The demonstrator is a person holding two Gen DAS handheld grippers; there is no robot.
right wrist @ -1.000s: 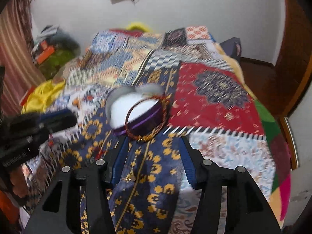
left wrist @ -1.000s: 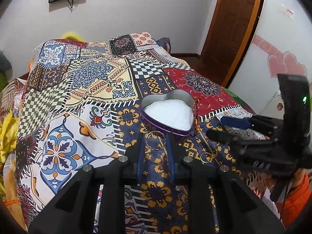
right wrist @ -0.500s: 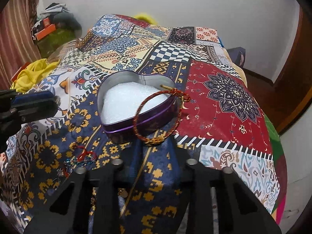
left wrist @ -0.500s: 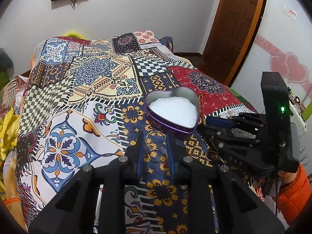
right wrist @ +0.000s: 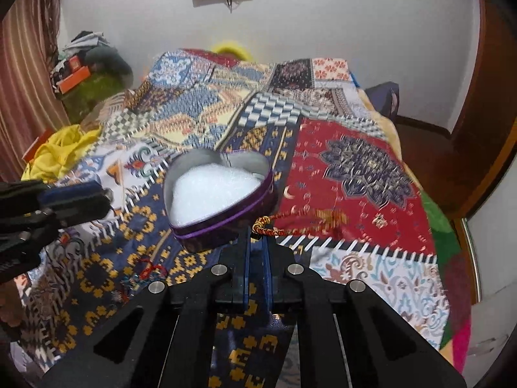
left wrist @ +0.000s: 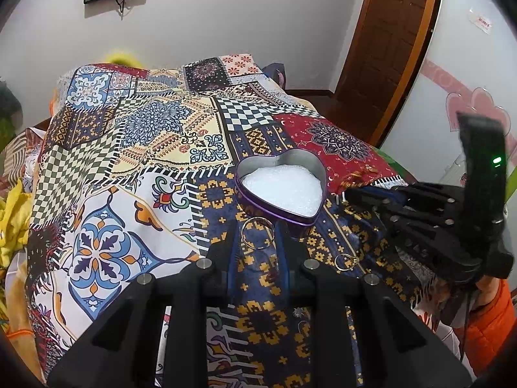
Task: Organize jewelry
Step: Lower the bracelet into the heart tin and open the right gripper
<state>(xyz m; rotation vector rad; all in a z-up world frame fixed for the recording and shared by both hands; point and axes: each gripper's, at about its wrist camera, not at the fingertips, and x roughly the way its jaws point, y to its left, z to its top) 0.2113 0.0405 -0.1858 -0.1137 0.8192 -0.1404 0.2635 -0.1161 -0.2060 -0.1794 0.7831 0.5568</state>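
Observation:
A purple heart-shaped tin (left wrist: 284, 187) with white padding stands on the patchwork bedspread; it also shows in the right wrist view (right wrist: 219, 194). My left gripper (left wrist: 257, 238) is shut on a thin gold ring (left wrist: 257, 233), held just in front of the tin. My right gripper (right wrist: 257, 242) is shut on a red and gold bracelet (right wrist: 297, 223) that trails to the right beside the tin. A second gold ring (left wrist: 345, 262) lies on the spread.
Red-string jewelry (right wrist: 150, 270) lies on the spread left of my right gripper. Yellow cloth (right wrist: 58, 152) is heaped at the bed's left edge. A wooden door (left wrist: 387, 48) stands beyond the bed at the right. The right gripper's body (left wrist: 446, 226) is close to the tin.
My right gripper has closed on the bracelet, which now trails flat to the right instead of hanging as a loop. The left gripper has kept the ring and edged nearer the tin.

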